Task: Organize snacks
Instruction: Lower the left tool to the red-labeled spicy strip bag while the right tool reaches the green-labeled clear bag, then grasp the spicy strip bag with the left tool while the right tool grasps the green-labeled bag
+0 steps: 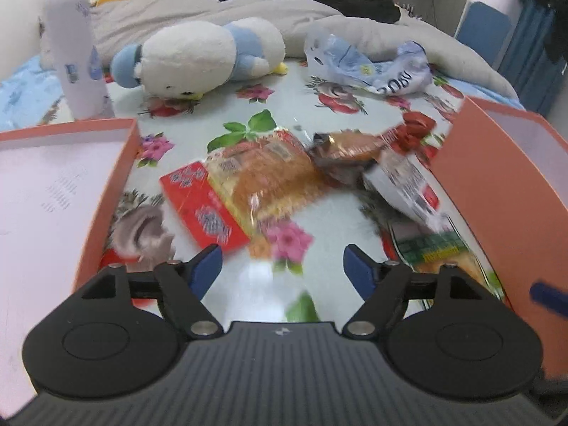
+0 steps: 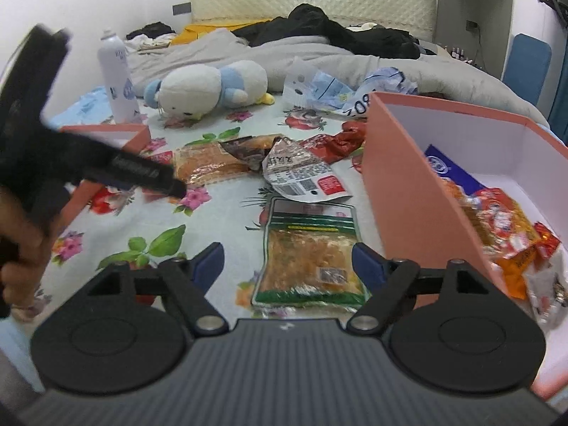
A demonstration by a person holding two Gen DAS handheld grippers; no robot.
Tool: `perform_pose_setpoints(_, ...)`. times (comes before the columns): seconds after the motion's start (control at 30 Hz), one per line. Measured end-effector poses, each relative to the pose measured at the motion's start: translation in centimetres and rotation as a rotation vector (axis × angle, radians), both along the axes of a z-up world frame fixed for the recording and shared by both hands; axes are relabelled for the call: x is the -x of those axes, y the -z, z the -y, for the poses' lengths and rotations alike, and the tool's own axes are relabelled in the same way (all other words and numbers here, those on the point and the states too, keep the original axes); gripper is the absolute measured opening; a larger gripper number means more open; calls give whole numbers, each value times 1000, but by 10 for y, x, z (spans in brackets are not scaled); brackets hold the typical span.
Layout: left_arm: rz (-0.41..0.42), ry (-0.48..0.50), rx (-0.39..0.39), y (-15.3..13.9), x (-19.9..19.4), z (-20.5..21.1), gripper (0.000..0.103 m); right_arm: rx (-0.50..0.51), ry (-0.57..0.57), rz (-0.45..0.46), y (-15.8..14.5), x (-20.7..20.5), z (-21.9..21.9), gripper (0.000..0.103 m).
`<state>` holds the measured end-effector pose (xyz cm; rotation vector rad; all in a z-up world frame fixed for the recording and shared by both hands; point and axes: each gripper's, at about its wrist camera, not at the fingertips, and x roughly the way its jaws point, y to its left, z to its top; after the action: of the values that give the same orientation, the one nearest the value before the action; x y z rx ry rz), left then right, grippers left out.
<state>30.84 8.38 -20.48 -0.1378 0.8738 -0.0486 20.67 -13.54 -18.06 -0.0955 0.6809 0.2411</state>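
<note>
A floral bedsheet (image 2: 220, 220) spreads under both claws, with a grey blanket (image 2: 319, 60) heaped far ahead of them. To the right of the right claw (image 2: 287, 262) stands a tall pink box (image 2: 401, 191), already holding several orange and red snack packets (image 2: 497, 227); to the left of the left claw (image 1: 282, 266) lies a shallower pink box (image 1: 71, 184) with a white floor. A white-and-blue plush toy (image 1: 209, 56) lies well ahead of the left claw, a pale spray bottle (image 1: 76, 53) upright to its left, a crumpled blue-and-white bag (image 1: 372, 67) to its right. Just ahead of the left claw, whose jaws stand wide apart and hold nothing, sit a clear-wrapped orange cake pack (image 1: 269, 177) and a red packet (image 1: 202, 206) touching it. The right claw, also spread and holding nothing, hovers with a green-edged snack pouch (image 2: 309, 255) between its blue fingers (image 2: 209, 262); a white torn wrapper (image 2: 301, 174) lies just beyond.
</note>
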Motion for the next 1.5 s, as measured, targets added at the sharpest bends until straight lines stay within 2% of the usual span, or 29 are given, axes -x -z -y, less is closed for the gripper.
perform_pose_setpoints(0.13,2,16,-53,10,-36,-3,87,-9,49,-45,14,-20,-4,81)
perform_pose_setpoints(0.33,12,134,-135,22,-78,4,88,20,88,-48,27,-31,-4,81)
perform_pose_setpoints(0.5,-31,198,-211,42,-101,9,90,66,95,-101,38,-42,-3,78)
perform_pose_setpoints(0.53,-9,206,-211,45,-101,7,93,52,99,-121,41,-44,-2,78)
perform_pose_setpoints(0.63,-11,183,-141,50,-104,-4,95,55,84,-126,47,-44,-1,79)
perform_pose_setpoints(0.8,0,186,-142,53,-101,-3,94,32,70,-133,48,-46,2,80)
perform_pose_setpoints(1.0,27,200,-146,51,-82,6,81,42,44,-149,47,-49,1,78)
perform_pose_setpoints(1.07,41,197,-147,51,-73,9,77,41,31,-152,47,-50,0,72)
perform_pose_setpoints(1.23,56,207,-158,47,-55,22,54,45,-3,-155,45,-46,-3,63)
perform_pose_setpoints(1.5,46,186,-172,42,-38,37,36,40,-37,-154,41,-37,-4,51)
